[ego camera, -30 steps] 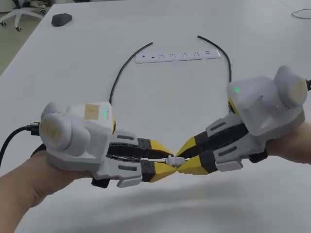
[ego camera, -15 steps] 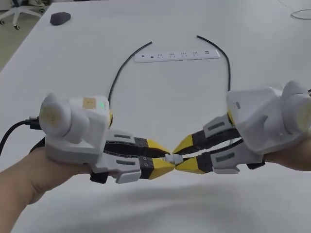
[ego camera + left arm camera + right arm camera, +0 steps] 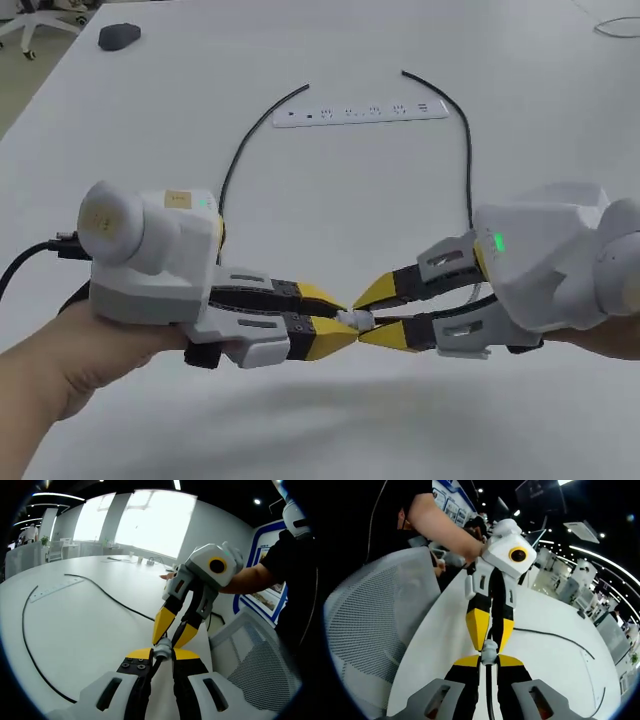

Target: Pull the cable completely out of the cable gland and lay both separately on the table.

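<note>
- The gland (image 3: 355, 320) is held above the table (image 3: 330, 210), between the two sets of jaw tips. In the head view its long axis lies left-right, in line with both grippers.
- The left gripper (image 3: 338, 320) is clenched on the gland's left end, and the right gripper (image 3: 372, 318) on its right end.
- The black cable (image 3: 235, 165) trails from behind each gripper across the table. Both free ends lie beside the power strip (image 3: 360, 112).
- A mouse (image 3: 118, 36) lies at the far left corner, well apart.
- The right gripper view shows the cable leaving the gland and running back between that gripper's jaws. In the head view the jaws cover this stretch.
- Both gripper views show a mesh chair (image 3: 260, 665) beside the table.
</note>
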The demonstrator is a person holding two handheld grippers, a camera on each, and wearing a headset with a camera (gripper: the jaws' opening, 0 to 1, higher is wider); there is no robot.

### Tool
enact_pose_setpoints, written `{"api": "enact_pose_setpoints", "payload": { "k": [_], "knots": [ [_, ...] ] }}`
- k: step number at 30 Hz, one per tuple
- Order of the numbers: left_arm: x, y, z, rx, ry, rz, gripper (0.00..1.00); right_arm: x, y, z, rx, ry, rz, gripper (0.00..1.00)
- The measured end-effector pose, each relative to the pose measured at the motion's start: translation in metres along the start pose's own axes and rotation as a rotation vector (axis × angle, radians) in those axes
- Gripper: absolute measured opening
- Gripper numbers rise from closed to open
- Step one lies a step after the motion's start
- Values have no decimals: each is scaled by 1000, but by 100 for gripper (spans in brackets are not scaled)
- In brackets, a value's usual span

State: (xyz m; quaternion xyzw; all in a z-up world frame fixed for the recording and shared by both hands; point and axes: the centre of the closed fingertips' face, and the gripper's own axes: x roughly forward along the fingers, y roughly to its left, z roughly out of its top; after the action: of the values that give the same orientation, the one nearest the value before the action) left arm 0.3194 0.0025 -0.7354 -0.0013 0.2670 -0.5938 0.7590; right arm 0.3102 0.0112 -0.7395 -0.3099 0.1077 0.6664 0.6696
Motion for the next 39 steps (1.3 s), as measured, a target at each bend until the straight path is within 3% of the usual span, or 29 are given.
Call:
{"api": "enact_pose_setpoints", "payload": {
  "k": [4, 7, 13, 16, 19, 22, 25, 28, 33, 39],
  "knots": [
    [0, 0, 1, -31, -5, 0, 15, 0, 0, 1, -32, 1, -5, 7],
    [-1, 0, 2, 21, -17, 5, 15, -1, -3, 1, -19, -10, -13, 8],
    [-2, -3, -2, 152, 21, 1, 15, -13, -12, 13, 262, -125, 10, 5],
    [-1, -6, -2, 191, 39, 2, 15, -18, -15, 14, 402, -172, 33, 12],
    [-1, -6, 1, 212, 29, 8, 15, -19, -13, 15, 502, -196, 78, 13],
    [-1, -8, 4, 245, 16, 7, 15, -16, -10, 9, 519, -171, 88, 14],
    [-1, -12, 4, 282, 25, -4, 15, -13, 0, 13, 601, -189, 152, 15],
    [-1, -14, 5, 301, 19, -6, 15, -11, -2, 10, 595, -183, 136, 11],
    [-3, -12, 9, 320, 7, 0, 15, -8, 1, 7, 630, -166, 154, 9],
    [-3, -14, 10, 307, 1, -15, 15, -11, 3, 11, 613, -175, 160, 8]
  ]
}}
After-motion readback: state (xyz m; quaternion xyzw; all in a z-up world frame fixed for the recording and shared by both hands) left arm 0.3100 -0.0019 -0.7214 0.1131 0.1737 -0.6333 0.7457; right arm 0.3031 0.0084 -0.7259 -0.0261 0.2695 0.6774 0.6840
